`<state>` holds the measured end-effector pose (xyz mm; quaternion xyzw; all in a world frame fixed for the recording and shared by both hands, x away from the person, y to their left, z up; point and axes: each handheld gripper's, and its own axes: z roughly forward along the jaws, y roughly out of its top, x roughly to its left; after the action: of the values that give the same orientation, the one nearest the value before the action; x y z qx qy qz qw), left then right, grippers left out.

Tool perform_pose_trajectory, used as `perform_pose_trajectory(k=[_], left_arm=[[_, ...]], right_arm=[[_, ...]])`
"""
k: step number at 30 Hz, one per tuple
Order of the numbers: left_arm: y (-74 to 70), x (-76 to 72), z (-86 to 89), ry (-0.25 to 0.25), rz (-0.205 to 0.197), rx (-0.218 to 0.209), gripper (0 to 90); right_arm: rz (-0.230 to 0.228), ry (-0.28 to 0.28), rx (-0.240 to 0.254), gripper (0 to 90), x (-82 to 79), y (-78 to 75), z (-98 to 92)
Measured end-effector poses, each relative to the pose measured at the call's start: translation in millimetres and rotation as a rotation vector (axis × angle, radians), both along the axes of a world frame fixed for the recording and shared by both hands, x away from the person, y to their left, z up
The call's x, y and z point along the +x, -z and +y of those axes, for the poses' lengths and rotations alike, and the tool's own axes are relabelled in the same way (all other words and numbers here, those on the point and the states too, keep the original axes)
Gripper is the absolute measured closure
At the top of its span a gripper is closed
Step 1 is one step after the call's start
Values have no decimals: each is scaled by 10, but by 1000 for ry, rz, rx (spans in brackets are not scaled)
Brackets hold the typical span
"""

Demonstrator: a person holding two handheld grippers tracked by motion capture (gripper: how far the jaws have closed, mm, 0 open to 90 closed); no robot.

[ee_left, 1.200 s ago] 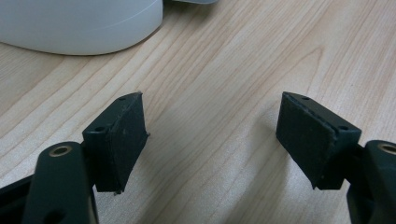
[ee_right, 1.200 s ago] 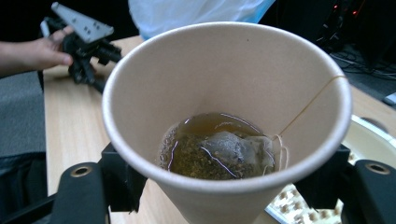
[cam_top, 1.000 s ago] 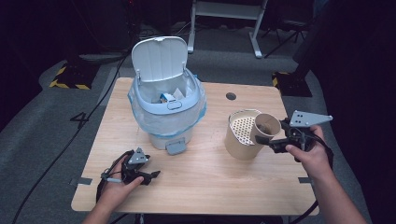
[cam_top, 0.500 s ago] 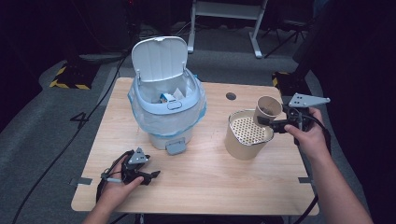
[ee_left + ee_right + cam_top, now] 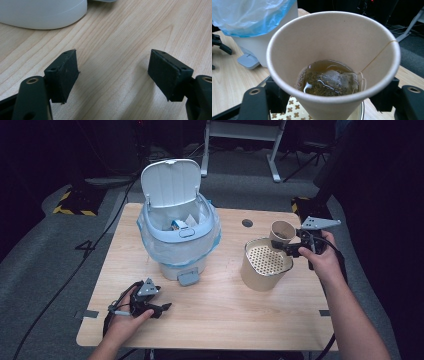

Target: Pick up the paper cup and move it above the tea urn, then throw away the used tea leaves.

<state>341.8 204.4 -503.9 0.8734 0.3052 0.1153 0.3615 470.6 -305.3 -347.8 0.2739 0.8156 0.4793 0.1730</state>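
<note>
Desk: light wood, dark room behind.
Right claw: clamped on paper cup holding tea and a teabag, above the strainer tub.
Left claw: wide, empty, low over the desk.
Bin: lid up.

My left hand rests low at the near left of the surface, holding the left tongs level, pointing right. Their two black jaws stand wide apart with nothing between them. My right forearm reaches forward along the right side, and my right hand holds the right tongs raised, pointing left, jaws clamped on a paper cup.
</note>
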Motion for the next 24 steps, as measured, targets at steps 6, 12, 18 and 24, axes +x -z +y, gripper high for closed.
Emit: perform_pose_trajectory(k=[6, 12, 18, 24], left_arm=[[0, 0, 0, 0, 0, 0, 245], [0, 0, 0, 0, 0, 0, 245], [0, 0, 0, 0, 0, 1, 245], [0, 0, 0, 0, 0, 0, 245]], right_arm=[[-30, -13, -20, 303, 28, 11, 14], [-44, -23, -24, 303, 37, 11, 28], [-53, -20, -32, 303, 24, -4, 2], [-78, -17, -71, 303, 5, -7, -13]])
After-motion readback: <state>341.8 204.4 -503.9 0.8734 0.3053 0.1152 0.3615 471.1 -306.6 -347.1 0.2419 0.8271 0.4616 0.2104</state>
